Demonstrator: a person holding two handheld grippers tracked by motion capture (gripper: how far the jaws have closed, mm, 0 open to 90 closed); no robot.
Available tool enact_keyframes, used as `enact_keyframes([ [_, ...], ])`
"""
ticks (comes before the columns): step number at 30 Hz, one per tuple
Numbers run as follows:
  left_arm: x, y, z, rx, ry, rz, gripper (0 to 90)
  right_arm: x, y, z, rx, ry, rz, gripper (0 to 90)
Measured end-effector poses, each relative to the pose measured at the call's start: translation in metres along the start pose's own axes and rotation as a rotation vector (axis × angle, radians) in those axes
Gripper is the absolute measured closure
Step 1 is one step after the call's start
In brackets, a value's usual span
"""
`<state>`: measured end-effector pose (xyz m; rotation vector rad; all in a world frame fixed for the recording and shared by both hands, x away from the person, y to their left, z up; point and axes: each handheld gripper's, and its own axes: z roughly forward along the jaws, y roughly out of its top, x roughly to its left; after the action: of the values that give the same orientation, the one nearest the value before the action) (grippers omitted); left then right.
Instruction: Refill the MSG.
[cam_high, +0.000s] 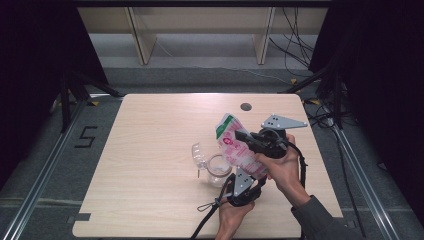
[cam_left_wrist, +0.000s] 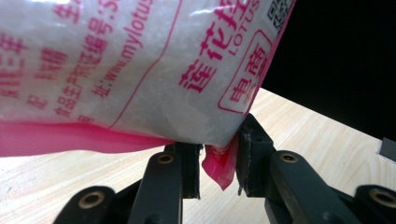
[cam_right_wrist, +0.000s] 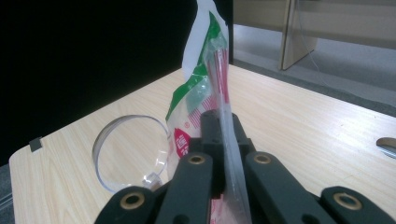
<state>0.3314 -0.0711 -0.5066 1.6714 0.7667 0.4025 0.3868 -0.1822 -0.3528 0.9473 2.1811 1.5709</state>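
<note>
Nearest, left claw (cam_high: 243, 176) pinching the pink bottom corner of the bag (cam_high: 236, 145), jaws partly closed on that corner. White granular filling visible through the bag's clear plastic in the left gripper view. Just beyond, right claw (cam_high: 246, 137) clamped tight on the bag's thin side, film flattened between the jaws. Bag held tilted above the desk (cam_high: 150, 150), green-and-white top end pointing away. Beside it, clear glass jar (cam_high: 218, 169) standing on the desk, hinged lid (cam_high: 198, 156) flipped open; contents, if any, impossible to tell.
</note>
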Motion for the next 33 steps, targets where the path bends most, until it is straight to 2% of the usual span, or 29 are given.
enact_keyframes([
  [1, 0.0, 0.0, 0.0, 0.003, -0.003, 0.0, 72.7, -0.001, 0.001, 0.001, 0.003, 0.006, -0.003, 90.0],
  [2, 0.0, 0.0, 0.0, 0.002, 0.004, 0.0, 72.7, 0.0, 0.001, 0.002, 0.005, 0.003, 0.015, 90.0],
  [3, 0.001, 0.001, 0.0, 0.015, -0.003, 0.012, 72.7, -0.001, 0.001, 0.003, 0.005, 0.01, -0.001, 90.0],
  [4, 0.0, 0.0, 0.001, 0.015, -0.007, 0.006, 72.7, -0.002, 0.001, 0.004, 0.009, -0.002, -0.008, 90.0],
  [5, 0.001, 0.0, 0.001, 0.018, -0.001, 0.006, 72.7, 0.0, 0.001, 0.005, 0.017, 0.005, 0.021, 90.0],
  [6, 0.002, 0.0, 0.001, 0.012, 0.007, 0.017, 72.8, 0.0, 0.001, 0.006, 0.021, 0.006, 0.012, 90.0],
  [8, 0.002, 0.0, 0.003, 0.006, -0.001, 0.007, 72.9, 0.002, 0.001, 0.007, 0.04, -0.004, 0.004, 90.0],
  [9, 0.001, 0.0, 0.003, 0.011, 0.003, 0.008, 72.9, 0.001, 0.002, 0.01, 0.032, -0.006, -0.022, 90.0],
  [10, 0.001, 0.0, 0.003, 0.007, 0.001, 0.007, 72.9, 0.003, 0.002, 0.01, 0.051, -0.007, -0.002, 90.0],
  [13, 0.003, 0.0, 0.004, 0.012, -0.006, 0.018, 73.0, 0.002, 0.003, 0.013, 0.063, -0.009, -0.02, 90.0],
  [14, 0.002, 0.0, 0.006, -0.014, -0.018, -0.012, 73.0, 0.0, 0.003, 0.014, 0.062, -0.015, -0.043, 90.0],
  [15, 0.003, 0.0, 0.006, 0.0, -0.026, 0.003, 73.0, 0.002, 0.003, 0.015, 0.07, -0.017, -0.021, 90.0],
  [17, 0.003, -0.001, 0.005, 0.01, -0.029, 0.008, 73.1, 0.0, 0.003, 0.018, 0.077, -0.025, -0.028, 90.0],
  [18, 0.002, -0.001, 0.007, -0.012, -0.032, -0.02, 73.1, 0.002, 0.003, 0.019, 0.091, -0.03, -0.016, 90.0],
  [23, 0.001, -0.001, 0.007, -0.015, -0.039, -0.02, 73.2, 0.0, 0.003, 0.024, 0.085, -0.023, -0.046, 90.0],
  [33, 0.002, -0.001, 0.007, -0.016, -0.046, -0.029, 73.3, 0.0, 0.003, 0.024, 0.099, -0.031, -0.035, 90.0],
])
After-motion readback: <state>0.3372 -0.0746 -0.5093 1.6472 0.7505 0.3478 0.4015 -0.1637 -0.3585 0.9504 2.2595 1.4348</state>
